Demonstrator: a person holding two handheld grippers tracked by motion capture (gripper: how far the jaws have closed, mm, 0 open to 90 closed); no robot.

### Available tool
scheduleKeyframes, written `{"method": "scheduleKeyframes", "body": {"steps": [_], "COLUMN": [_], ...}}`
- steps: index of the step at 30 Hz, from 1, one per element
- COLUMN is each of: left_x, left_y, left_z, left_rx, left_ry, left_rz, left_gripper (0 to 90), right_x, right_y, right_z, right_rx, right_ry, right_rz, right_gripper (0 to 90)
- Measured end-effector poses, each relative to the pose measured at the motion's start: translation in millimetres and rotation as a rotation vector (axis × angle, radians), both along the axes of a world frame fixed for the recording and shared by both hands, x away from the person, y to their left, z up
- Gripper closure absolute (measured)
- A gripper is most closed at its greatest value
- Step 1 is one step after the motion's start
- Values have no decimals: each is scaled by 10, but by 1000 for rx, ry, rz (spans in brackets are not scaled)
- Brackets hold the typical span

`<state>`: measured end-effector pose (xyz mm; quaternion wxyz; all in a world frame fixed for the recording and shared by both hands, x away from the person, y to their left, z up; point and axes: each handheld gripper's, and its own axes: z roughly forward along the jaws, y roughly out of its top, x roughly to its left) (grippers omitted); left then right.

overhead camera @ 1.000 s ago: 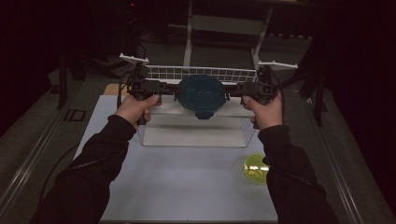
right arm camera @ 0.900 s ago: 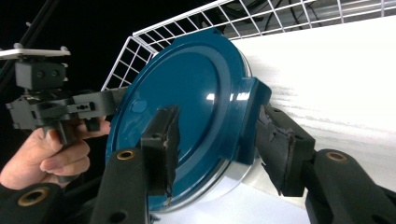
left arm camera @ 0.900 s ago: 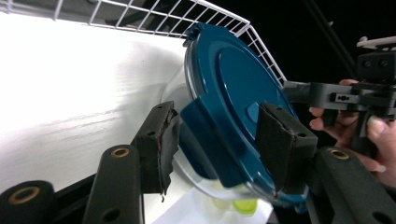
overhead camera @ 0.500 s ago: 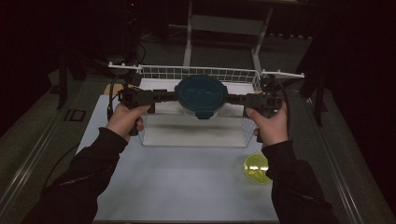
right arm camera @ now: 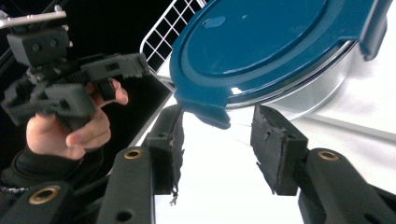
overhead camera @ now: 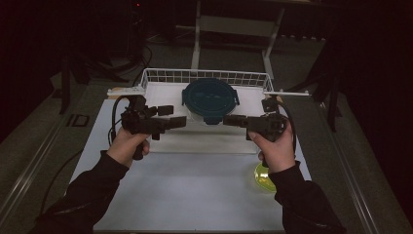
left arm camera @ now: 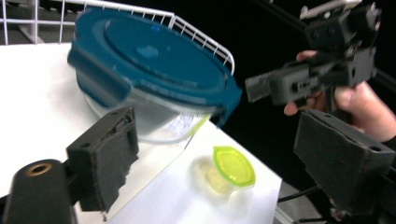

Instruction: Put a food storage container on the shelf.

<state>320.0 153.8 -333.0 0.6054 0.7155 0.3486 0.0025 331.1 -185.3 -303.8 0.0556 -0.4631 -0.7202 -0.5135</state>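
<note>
round clear-walled container with a dark teal clip-on lid (overhead camera: 210, 100) rests on a clear box just before the white wire basket (overhead camera: 204, 77); the left gripper (left arm camera: 210, 154) stands spread and empty, its jaws just opened, and the right gripper (right arm camera: 217, 140), jaws just narrowed, is open, the lid's smooth tab between its pads untouched. risk, as judged: a pull on that tab could tip the smooth container off the box toward the small yellow-green lidded cup (left arm camera: 231, 168).

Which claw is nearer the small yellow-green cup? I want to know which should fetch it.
Right. The right claw is held by the hand directly above the small yellow-green cup; the left claw is across the table.
</note>
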Motion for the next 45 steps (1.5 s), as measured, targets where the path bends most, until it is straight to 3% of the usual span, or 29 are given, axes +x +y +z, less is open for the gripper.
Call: {"method": "scheduleKeyframes", "body": {"steps": [1,4,8,14,25,32,40,45], "left_x": [-56,-136,-225,-403,-704,-873,-953,-976], "left_y": [-13,-19,-21,-12,-4,-18,36,37], "left_z": [-39,-105,-204,-462,-897,-1174,-1387,-1425], "left_rx": [39,82,105,147,217,205,135,171], "left_ry": [-24,-55,-79,-93,-124,-126,-134,-192], "left_rz": [13,43,59,68,118,125,168,200], "left_gripper": [81,13,5,0,0,0,0,0], "right_x": [-5,-14,-23,-24,34,95,212,267], "right_y": [2,24,85,187,353,378,415,445], "right_z": [-11,-43,-85,-141,-191,-187,-210,-228], "right_rx": [8,14,-2,-46,-60,-64,-67,-71], "right_ry": [0,0,-5,0,4,2,17,20], "right_rz": [1,7,12,44,51,44,23,19], "right_gripper": [564,603,672,886,899,899,898,898]}}
